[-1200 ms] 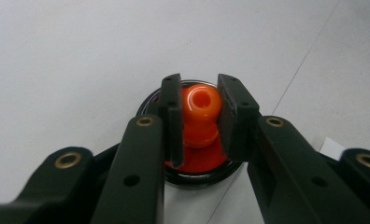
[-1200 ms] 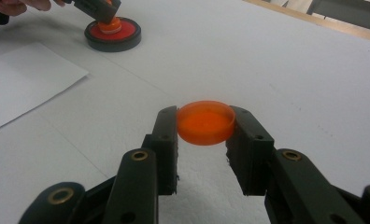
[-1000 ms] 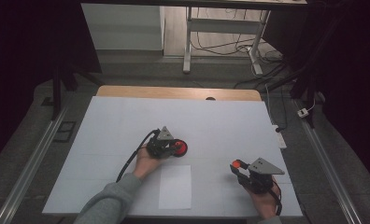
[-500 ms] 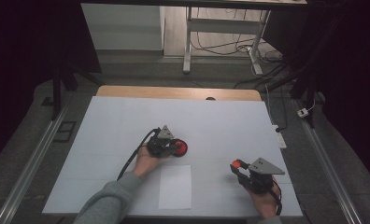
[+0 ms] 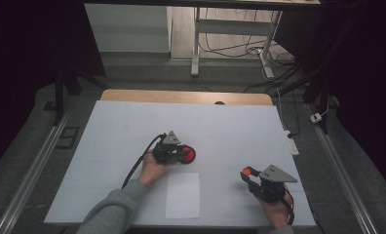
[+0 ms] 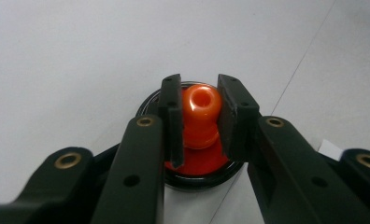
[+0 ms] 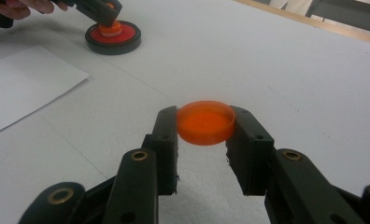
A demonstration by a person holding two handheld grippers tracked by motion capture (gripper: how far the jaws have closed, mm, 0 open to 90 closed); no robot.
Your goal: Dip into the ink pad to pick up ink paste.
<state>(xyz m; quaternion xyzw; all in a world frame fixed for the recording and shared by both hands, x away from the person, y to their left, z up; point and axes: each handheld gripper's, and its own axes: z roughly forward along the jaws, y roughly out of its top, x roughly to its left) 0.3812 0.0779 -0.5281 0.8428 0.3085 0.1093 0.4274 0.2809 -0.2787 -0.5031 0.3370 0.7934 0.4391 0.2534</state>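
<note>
Inking step. Left gripper pinches the orange stamp, pressed on the red ink pad near table centre. Right gripper clamps the orange lid at 4 o'clock. Next move, probably: lift and carry the stamp to the paper sheet at 6 o'clock.

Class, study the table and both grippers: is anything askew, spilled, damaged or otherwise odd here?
Nothing stands out. The left gripper grips the orange stamp on its red ink pad, the right gripper holds the orange lid level, and the paper sheet lies flat.
</note>
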